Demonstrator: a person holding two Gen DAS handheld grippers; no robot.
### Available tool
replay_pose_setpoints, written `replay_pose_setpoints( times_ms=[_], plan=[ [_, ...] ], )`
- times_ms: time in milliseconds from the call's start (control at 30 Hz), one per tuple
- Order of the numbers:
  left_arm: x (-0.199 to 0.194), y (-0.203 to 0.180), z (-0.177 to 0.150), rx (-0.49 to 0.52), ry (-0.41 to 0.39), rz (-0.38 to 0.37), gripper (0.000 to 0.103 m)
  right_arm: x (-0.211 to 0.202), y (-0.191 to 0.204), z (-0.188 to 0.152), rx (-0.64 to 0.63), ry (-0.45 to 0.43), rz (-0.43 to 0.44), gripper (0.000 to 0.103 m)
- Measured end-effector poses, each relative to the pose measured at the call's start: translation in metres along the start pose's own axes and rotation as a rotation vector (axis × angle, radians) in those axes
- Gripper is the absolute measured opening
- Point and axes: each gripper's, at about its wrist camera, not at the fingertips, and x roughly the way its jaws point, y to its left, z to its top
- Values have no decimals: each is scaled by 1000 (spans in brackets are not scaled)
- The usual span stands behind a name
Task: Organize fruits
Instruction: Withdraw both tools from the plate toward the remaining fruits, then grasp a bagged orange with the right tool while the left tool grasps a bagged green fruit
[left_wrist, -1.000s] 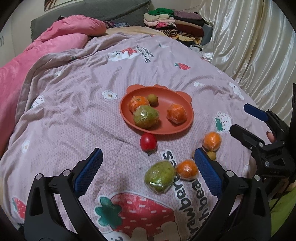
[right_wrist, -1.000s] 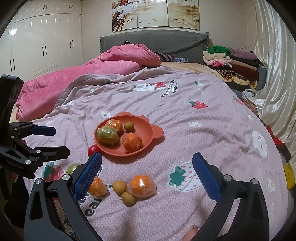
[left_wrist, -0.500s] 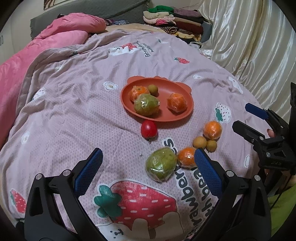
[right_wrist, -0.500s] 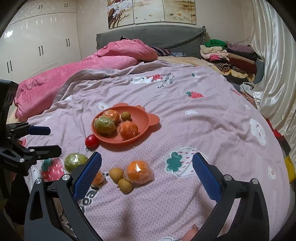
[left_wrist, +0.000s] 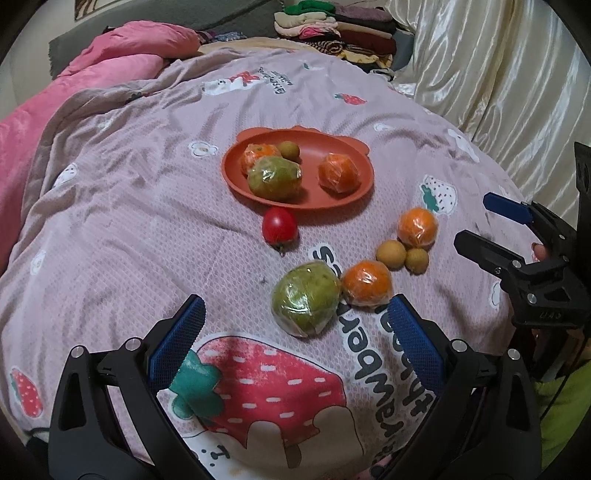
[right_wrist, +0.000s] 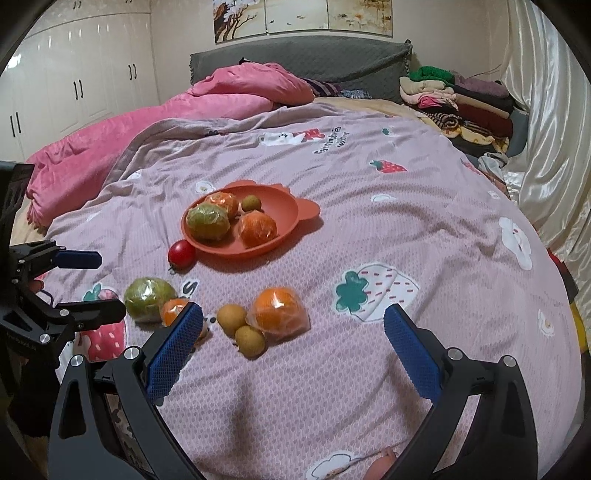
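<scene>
Four plastic-wrapped oranges (left_wrist: 417, 227), two plastic-wrapped green fruits (left_wrist: 306, 297), three small tan round fruits (left_wrist: 391, 253), one red tomato (left_wrist: 279, 229) and one orange-red plastic plate (left_wrist: 343, 195) lie on the bed, two oranges at the plate's five o'clock.

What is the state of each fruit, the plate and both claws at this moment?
Left claw: open, empty.
Right claw: open, empty.
Plate: on the blanket, holds four fruits.
Tomato: on the blanket, beside the plate.
Wrapped green fruit: on the blanket, touching a wrapped orange.
Other wrapped orange: on the blanket, by two small brown fruits.
</scene>
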Motion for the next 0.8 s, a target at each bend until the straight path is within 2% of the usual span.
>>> replay_pose_setpoints(
  times_ms=[500,667,800],
  plan=[
    [14,5,-11,43,30,48,93,4,-4,-10,21,39,-25,98],
    [16,3,-10,54,20,37,93,16,-10,-11,40,63,-31,98],
    [20,2,-8,59,19,32,88,23,-11,-9,39,72,-25,97]
  ],
)
